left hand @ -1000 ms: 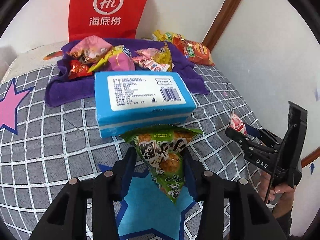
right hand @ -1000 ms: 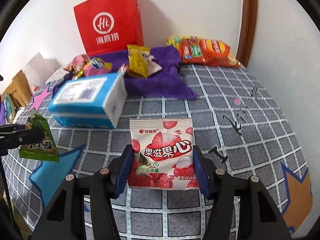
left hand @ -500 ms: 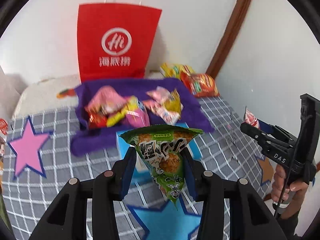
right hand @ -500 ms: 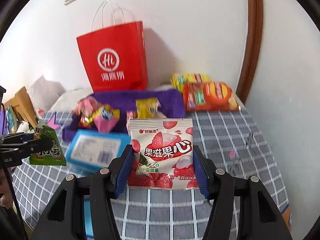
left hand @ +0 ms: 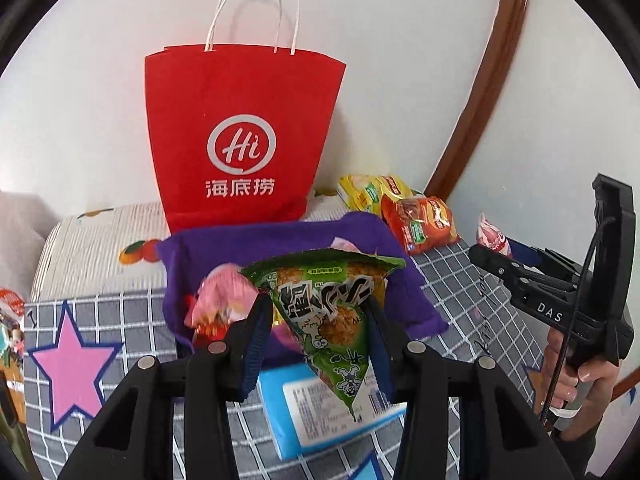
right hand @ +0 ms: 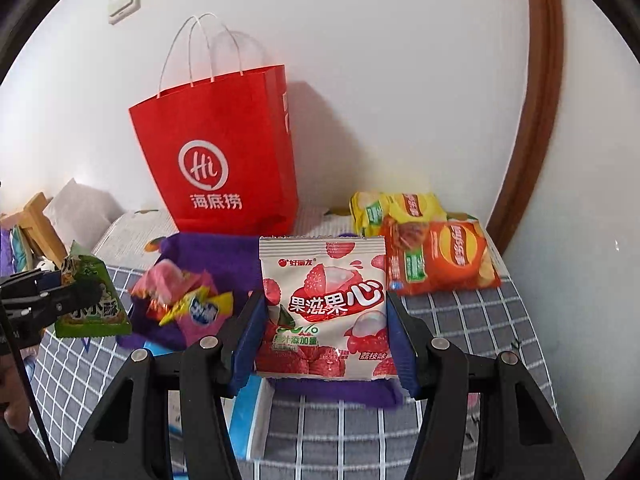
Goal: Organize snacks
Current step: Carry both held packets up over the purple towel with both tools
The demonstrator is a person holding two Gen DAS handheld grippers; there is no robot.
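Note:
My left gripper (left hand: 318,320) is shut on a green triangular snack packet (left hand: 326,314), held in the air above the bed. My right gripper (right hand: 324,320) is shut on a white lychee-and-strawberry gummy packet (right hand: 324,300), also lifted. A red paper bag (left hand: 240,136) with white handles stands upright against the wall, straight ahead in both views. In front of it lies a purple cloth (left hand: 280,240) with several small candy packets (right hand: 180,296) on it. A blue box (left hand: 320,404) lies below the left gripper. The right gripper (left hand: 500,256) appears at the right of the left wrist view, and the left gripper (right hand: 60,284) at the left of the right wrist view.
Orange and yellow chip bags (right hand: 436,256) lie by the wall at the right, next to a brown wooden frame (right hand: 532,100). The bed cover (right hand: 460,340) is grey checked with stars. A pillow (right hand: 80,208) and wooden furniture (right hand: 36,220) sit at the far left. A hand (left hand: 576,380) holds the right gripper.
Both grippers have risen and tilted up with their packets still held. The blue box has dropped low in view and the red bag now shows whole, handles included.

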